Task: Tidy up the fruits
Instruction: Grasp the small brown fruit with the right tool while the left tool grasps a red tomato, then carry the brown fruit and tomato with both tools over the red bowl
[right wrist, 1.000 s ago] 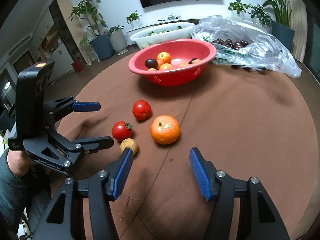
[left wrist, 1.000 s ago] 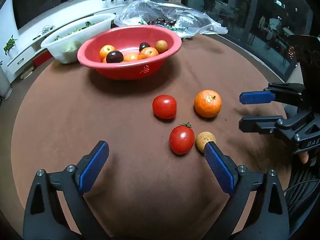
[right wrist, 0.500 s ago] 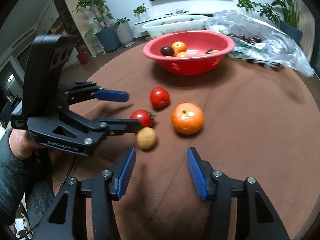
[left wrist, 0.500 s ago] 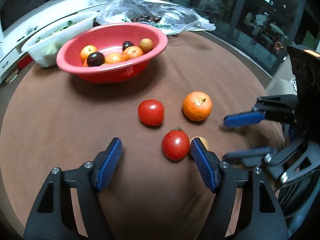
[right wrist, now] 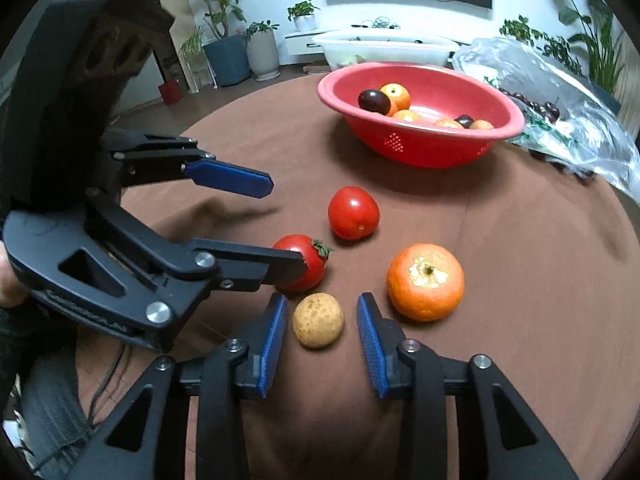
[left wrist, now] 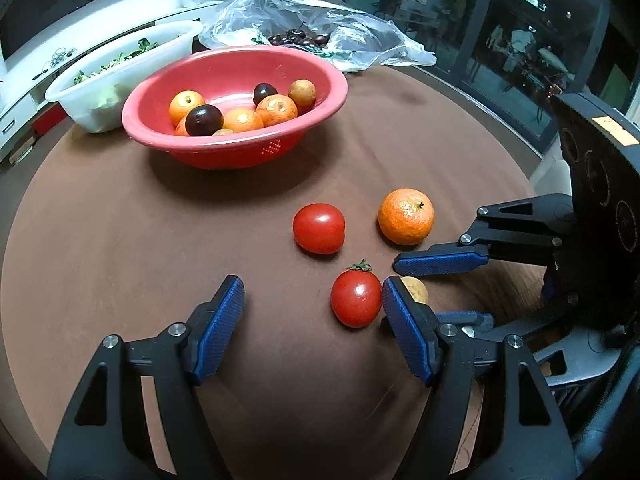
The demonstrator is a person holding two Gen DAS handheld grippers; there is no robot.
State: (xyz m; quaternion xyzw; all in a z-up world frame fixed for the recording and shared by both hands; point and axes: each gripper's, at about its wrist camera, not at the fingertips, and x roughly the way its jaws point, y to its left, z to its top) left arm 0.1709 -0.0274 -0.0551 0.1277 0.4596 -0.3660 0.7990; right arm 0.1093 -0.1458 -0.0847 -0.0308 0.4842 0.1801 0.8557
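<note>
1. The left gripper is spread wide, low over the brown round desk. The stemmed tomato sits between its blue pads, close to the right-hand pad and well apart from the left-hand one.
2. The right gripper is open at a narrower spread, its two pads flanking the small tan fruit with a gap on each side; neither pad touches it.
3. In the left wrist view the right gripper enters from 3 o'clock, and the small tan fruit is half hidden behind the left gripper's right-hand pad.
4. In the right wrist view the left gripper reaches in from 9 o'clock, its lower finger lying across the stemmed tomato.
5. A second, smooth tomato lies at 11 o'clock from the stemmed one, apart from it. A mandarin lies at 1 o'clock from it, near the upper finger of the right gripper.
6. The red colander bowl stands at 12 o'clock on the far half of the desk. It holds several oranges, two dark plums and tan fruits.
7. A white tub of greens stands just beside the bowl at 10 o'clock, and a clear plastic bag with dark cherries lies at 1 o'clock behind it.
</note>
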